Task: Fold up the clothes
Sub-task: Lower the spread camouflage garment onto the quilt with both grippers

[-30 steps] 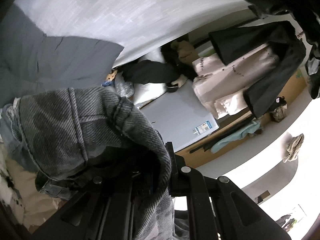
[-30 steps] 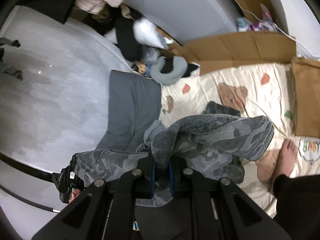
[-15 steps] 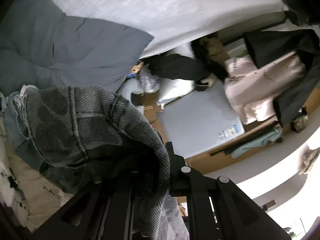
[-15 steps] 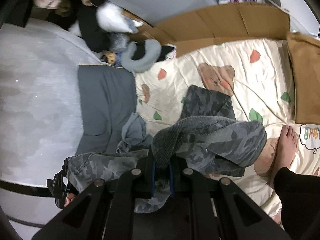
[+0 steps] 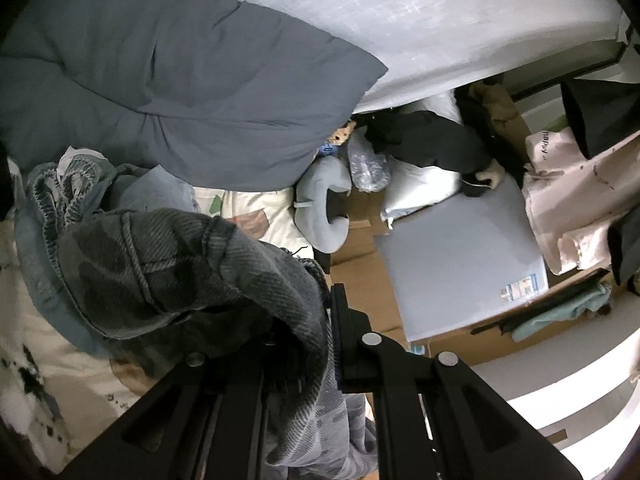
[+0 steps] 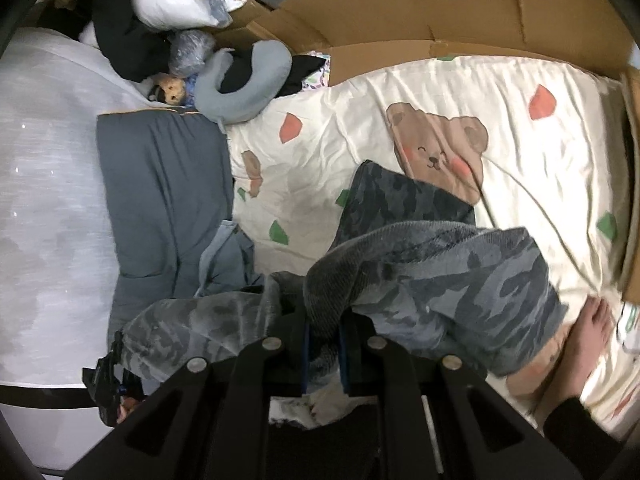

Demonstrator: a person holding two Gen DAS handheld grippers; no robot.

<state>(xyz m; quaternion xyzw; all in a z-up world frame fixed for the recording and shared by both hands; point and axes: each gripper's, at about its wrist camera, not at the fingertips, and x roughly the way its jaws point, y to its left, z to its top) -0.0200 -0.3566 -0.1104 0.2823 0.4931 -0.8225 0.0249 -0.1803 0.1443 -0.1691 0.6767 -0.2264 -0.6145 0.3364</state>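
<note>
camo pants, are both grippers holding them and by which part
Yes. The right gripper and left gripper each pinch a bunched thick edge of the camo pants; which hem it is cannot be told.

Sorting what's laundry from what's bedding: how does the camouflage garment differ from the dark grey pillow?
The camouflage garment is patterned and bunched, raised off the bear-print sheet by both tongs, left and right. The dark grey pillow is plain and lies flat, untouched, at the sheet's edge. Both are soft grey fabric.

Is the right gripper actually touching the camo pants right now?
Touching. The right wrist view shows the right gripper pinching a fold of the camo pants between its fingers.
</note>
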